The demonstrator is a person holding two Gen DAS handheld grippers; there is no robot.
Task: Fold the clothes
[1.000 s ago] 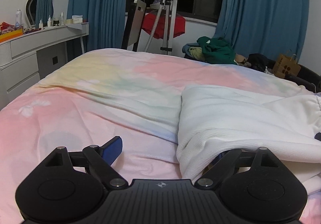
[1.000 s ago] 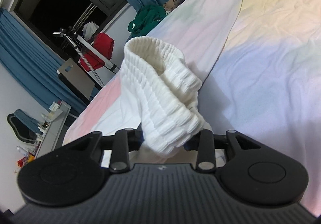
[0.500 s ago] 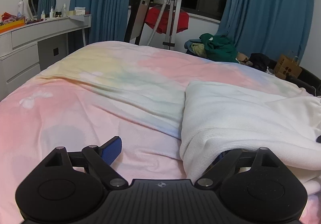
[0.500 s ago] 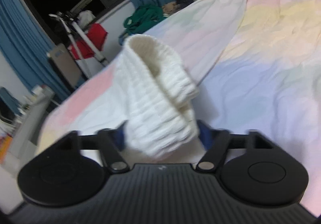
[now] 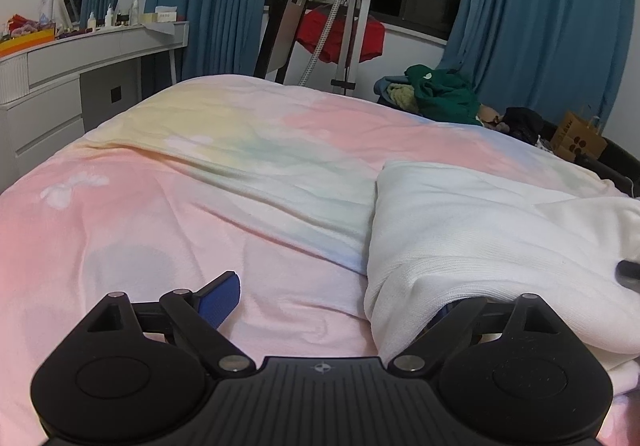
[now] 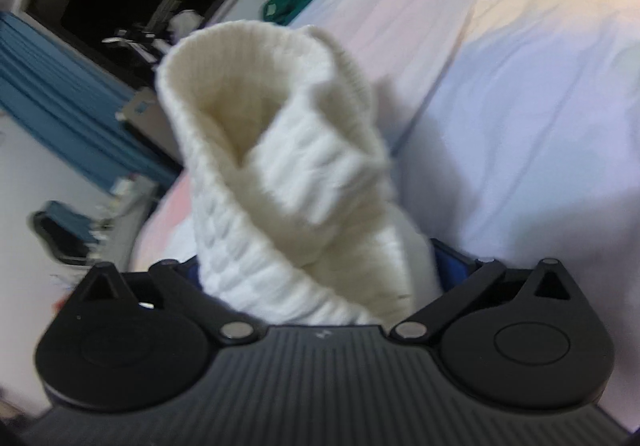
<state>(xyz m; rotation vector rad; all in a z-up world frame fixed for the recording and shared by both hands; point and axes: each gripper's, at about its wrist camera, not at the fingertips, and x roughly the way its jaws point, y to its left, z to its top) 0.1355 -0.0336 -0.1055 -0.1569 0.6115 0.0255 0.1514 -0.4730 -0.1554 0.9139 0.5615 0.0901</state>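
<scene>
A white knit sweater (image 5: 480, 238) lies folded on the right of the pastel bed cover (image 5: 180, 206). My left gripper (image 5: 336, 298) stands open low over the bed. Its left blue pad (image 5: 220, 298) rests above bare cover, and its right finger is tucked under the sweater's near fold, mostly hidden. In the right wrist view the sweater's ribbed cuff (image 6: 280, 166) stands up between the fingers of my right gripper (image 6: 320, 270). That gripper is spread wide open, with a blue pad (image 6: 452, 262) showing beside the cuff. This view is blurred.
A white dresser (image 5: 60, 94) with bottles and a mirror stands to the left of the bed. Beyond the far edge are a garment steamer stand (image 5: 348, 18), red cloth, a pile of green clothes (image 5: 440, 94), a paper bag (image 5: 576, 142) and blue curtains.
My right gripper's fingers have spread from shut on the cuff to wide open, and its view has swung and blurred. The left gripper has stayed open in almost the same place.
</scene>
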